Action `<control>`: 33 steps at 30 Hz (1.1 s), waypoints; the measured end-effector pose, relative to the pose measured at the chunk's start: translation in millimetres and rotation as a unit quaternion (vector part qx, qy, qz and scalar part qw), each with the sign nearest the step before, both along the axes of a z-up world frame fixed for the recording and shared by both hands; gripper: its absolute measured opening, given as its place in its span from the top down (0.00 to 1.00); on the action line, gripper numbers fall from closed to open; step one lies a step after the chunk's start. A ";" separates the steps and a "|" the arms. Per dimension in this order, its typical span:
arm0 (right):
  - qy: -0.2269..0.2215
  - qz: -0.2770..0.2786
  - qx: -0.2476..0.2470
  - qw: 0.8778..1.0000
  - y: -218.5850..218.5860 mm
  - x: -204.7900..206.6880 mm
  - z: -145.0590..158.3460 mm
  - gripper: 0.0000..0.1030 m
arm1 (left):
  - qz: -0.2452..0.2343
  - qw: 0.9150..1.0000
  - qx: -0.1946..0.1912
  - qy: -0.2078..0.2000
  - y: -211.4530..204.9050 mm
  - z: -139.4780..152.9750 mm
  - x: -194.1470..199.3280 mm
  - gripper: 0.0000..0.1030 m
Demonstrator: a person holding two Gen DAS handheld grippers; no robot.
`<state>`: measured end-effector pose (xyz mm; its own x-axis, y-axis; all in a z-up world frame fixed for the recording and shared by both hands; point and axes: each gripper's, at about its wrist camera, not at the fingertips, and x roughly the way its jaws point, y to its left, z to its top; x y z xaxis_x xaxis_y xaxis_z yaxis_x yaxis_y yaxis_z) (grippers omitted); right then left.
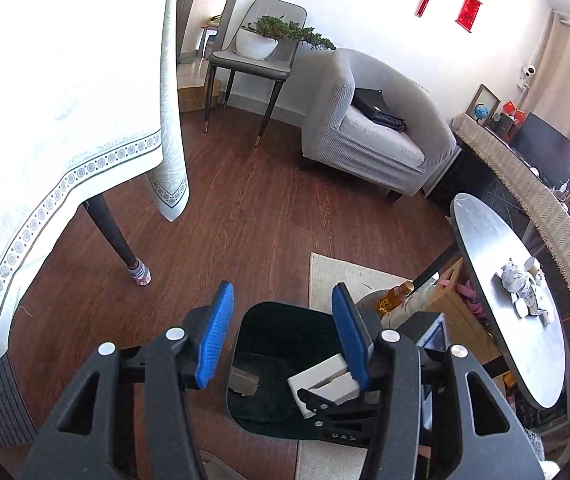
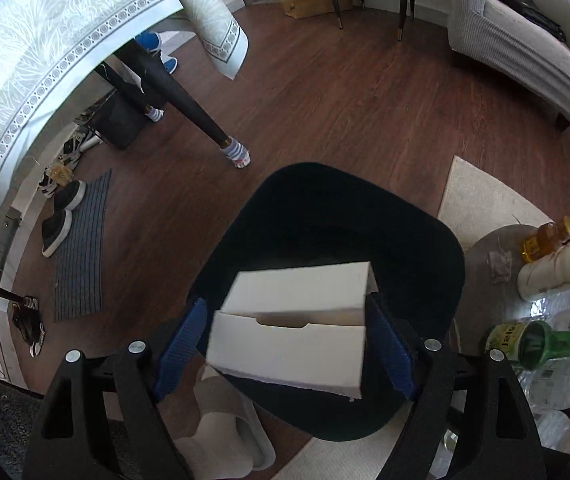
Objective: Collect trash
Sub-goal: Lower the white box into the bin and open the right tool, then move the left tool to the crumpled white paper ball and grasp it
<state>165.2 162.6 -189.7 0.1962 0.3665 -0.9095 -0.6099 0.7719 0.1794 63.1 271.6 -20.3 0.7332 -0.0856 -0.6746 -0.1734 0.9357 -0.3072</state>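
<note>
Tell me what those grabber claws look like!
Both look alike. The left gripper and the right gripper have chunky black plastic arms with triangle-shaped holes, round silver bolts, and ridged blue pads on the fingers.

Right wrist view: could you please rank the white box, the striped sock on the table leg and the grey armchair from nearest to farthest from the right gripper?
1. White box: between the right gripper's blue pads, over the black bin.
2. Striped sock: on the table leg, up and left on the floor.
3. Grey armchair: far top right.
</note>
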 end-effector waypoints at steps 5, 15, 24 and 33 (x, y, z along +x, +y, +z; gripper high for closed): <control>-0.006 0.007 -0.025 1.000 -1.0 -3.2 -9.8 0.12 | -0.006 1.000 0.000 -0.021 -8.7 17.2 -1.3 0.48; -0.041 0.050 -0.005 0.998 -9.5 -15.2 23.4 0.14 | -0.007 0.999 0.001 -0.048 -24.5 41.7 2.7 0.47; -0.135 0.091 0.038 0.986 -30.5 -43.2 110.1 0.27 | 0.000 0.997 0.020 -0.077 -43.0 61.8 6.4 0.40; -0.189 0.055 0.067 0.978 -86.9 -44.1 164.4 0.33 | -0.017 0.993 0.042 -0.105 -75.1 79.8 13.7 0.31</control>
<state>121.1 75.6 -25.2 0.4617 0.5161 -0.7214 -0.7310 0.6821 0.0201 76.8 196.5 59.5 0.8559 -0.0628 -0.5134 -0.0817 0.9637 -0.2541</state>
